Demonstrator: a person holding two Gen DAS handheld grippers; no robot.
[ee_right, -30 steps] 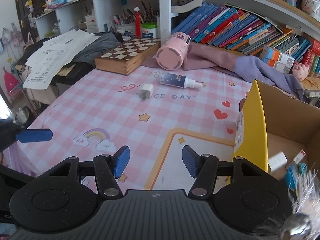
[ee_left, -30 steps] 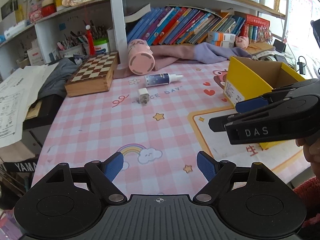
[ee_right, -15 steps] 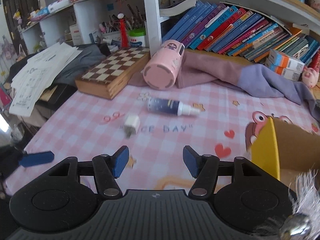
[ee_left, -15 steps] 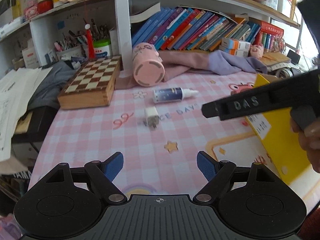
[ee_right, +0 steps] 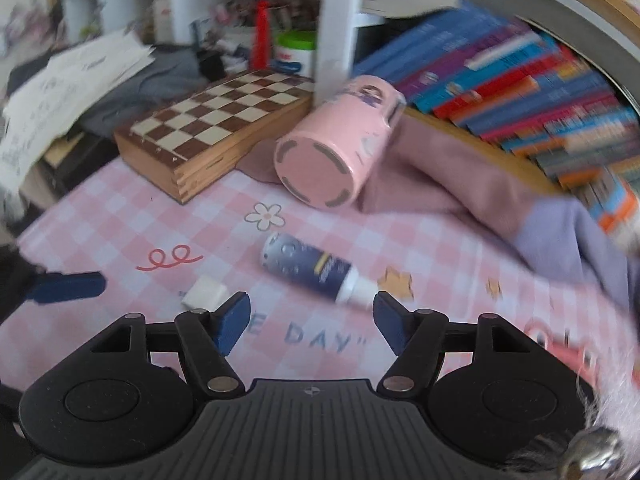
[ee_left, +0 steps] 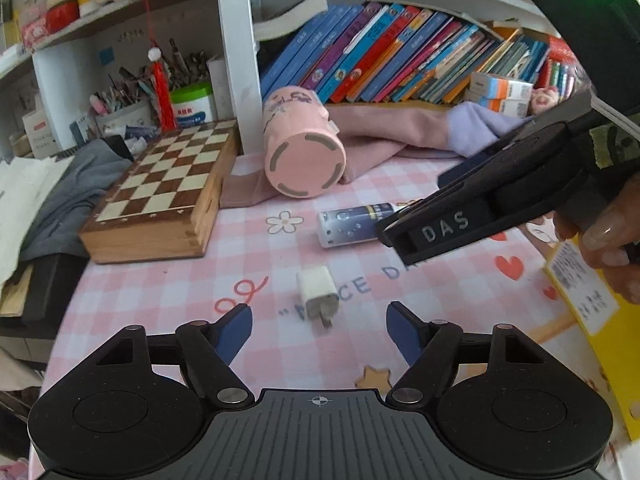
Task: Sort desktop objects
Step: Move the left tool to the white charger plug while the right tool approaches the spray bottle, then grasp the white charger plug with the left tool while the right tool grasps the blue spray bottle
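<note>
Approaching two small items at once, each tool is angled down toward the desk (ee_left: pixel 160 292) with its own target ahead of its fingers. The left tool (ee_left: pixel 319 330) is closing its jaws; nothing is between them yet. The white charger plug (ee_left: pixel 317 289) lies flat just ahead of the gap, prongs toward the tool, so its narrow body appears to suit a straight-on pinch. The right tool (ee_right: pixel 311 322) is opening its jaws, also empty. The blue spray bottle (ee_right: pixel 312 270) lies on its side just beyond the fingertips, white cap nearest the right finger; the widening gap is judged to be preparation for spanning the bottle's body. In the right wrist view, the plug sits just left of the left finger. Farther ahead of both tools, a pink cup (ee_left: pixel 304 158) rests on its side against a pink cloth (ee_left: pixel 384 140), beside a wooden chessboard box (ee_left: pixel 160 196). A yellow cardboard box (ee_left: pixel 592 312), right of the left tool, is the likely sorting destination.
</note>
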